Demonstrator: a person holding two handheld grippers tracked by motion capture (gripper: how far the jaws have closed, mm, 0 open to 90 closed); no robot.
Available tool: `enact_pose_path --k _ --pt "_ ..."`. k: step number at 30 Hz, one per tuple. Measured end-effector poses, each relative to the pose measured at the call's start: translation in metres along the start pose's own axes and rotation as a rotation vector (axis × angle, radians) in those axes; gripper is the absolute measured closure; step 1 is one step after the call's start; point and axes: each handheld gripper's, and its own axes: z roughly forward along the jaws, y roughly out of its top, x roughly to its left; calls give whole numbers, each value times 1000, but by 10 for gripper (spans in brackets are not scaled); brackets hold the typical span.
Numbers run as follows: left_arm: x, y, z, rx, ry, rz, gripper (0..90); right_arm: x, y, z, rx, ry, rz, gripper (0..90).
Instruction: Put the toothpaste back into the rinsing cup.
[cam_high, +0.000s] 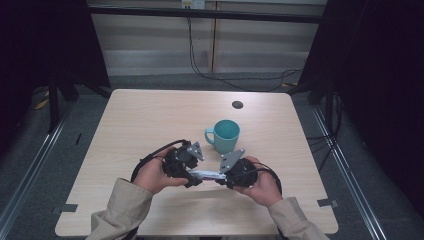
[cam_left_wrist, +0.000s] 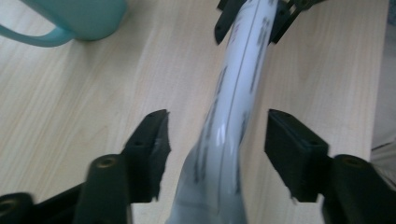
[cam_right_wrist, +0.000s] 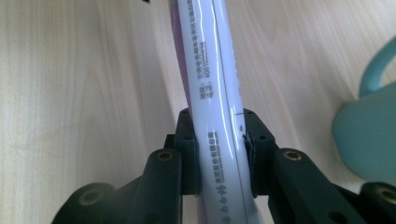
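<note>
- Nearest, at the near edge of the table (cam_high: 125, 120), the person's two hands bring in a gripper each, jaws turned toward one another.
- The left gripper (cam_left_wrist: 217, 140) has its jaws apart: the white tube (cam_left_wrist: 229, 140) runs up between them with a gap on either side, neither pad (cam_left_wrist: 152, 140) touching it.
- The right gripper (cam_right_wrist: 219, 154) is clamped on the tube (cam_right_wrist: 215, 93), both jaws pressed against its sides; small printed text runs along the tube.
- In the high view the tube (cam_high: 206, 175) lies level between the left gripper (cam_high: 192, 176) and the right gripper (cam_high: 220, 178), low over the table; whether it rests on the wood I cannot tell.
- Just beyond the grippers stands a teal mug (cam_high: 225, 135), upright, handle to the left. What shows of its inside looks bare, though the bottom is hard to see.
- Farther still, a small dark round hole (cam_high: 237, 104) sits in the tabletop near the far edge.
</note>
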Motion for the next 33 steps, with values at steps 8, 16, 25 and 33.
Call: enact_pose_path --k 8,16,25,33 --pt "8 -15 -12 -58 30 -61 323 -9 -13 -15 -4 -33 39 725" --pt "15 -32 -14 -105 49 -128 324 -17 -29 -20 -44 -37 127 725" --pt "14 -38 -3 -175 14 -179 331 -20 -32 -21 -127 -32 215 725" --pt "12 -33 4 -212 -10 -183 336 -22 -33 -21 -183 -19 284 725"
